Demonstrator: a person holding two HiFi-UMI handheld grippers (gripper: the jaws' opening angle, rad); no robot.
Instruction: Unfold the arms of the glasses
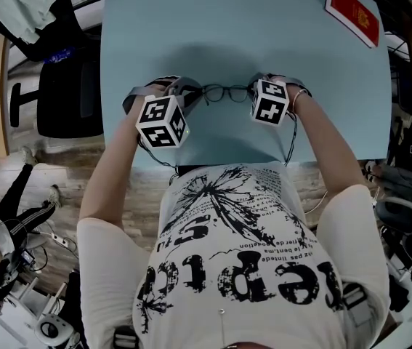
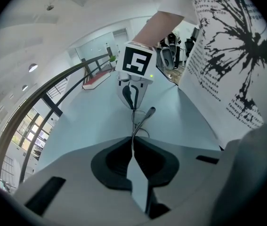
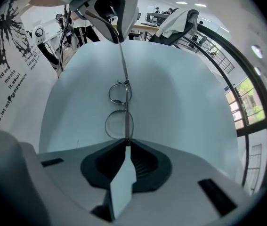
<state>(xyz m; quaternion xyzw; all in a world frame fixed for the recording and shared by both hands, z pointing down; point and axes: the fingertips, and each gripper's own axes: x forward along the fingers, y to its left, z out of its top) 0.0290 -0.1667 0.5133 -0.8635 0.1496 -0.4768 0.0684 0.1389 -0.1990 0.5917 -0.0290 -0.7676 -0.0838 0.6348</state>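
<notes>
The glasses [image 1: 227, 91] are over the blue table [image 1: 227, 20], held between the left gripper [image 1: 191, 94] and the right gripper [image 1: 257, 91], each with fingers squeezed tight on one thin end.

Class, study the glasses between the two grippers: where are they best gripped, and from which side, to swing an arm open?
Grip the glasses at the frame's outer end, beside the hinge, coming in from the side, as the right gripper does. The lenses are round and thin-rimmed, so probably only the ends give the pads a firm bite. The left gripper pinches a slim arm from the opposite end.
</notes>
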